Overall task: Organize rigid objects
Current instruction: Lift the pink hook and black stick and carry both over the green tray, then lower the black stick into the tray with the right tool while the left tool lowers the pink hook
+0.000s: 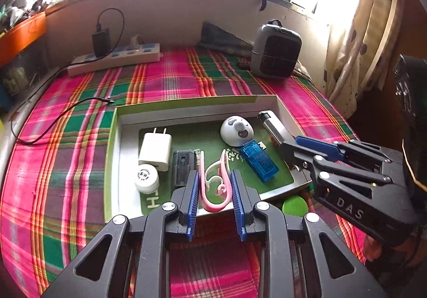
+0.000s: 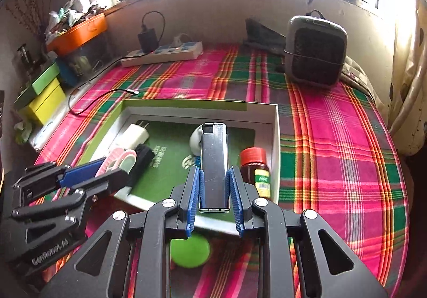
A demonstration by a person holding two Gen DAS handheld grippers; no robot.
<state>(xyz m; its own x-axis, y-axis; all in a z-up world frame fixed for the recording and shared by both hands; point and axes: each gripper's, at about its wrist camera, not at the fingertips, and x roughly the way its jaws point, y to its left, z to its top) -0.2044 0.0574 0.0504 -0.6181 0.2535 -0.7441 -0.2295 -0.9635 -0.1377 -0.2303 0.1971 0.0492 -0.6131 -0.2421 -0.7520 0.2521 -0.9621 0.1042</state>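
Observation:
A shallow white and green box lies on the plaid cloth. My left gripper is shut on pink and white ear hooks over the box's near edge. My right gripper is shut on a silver lighter and holds it above the box's right side. In the box lie a white charger, a white round cap, a black piece, a grey dome toy, a blue USB reader and a red-capped jar.
A green lid lies on the cloth in front of the box. A power strip, a loose black cable and a grey heater stand further back. Coloured boxes sit at the left edge.

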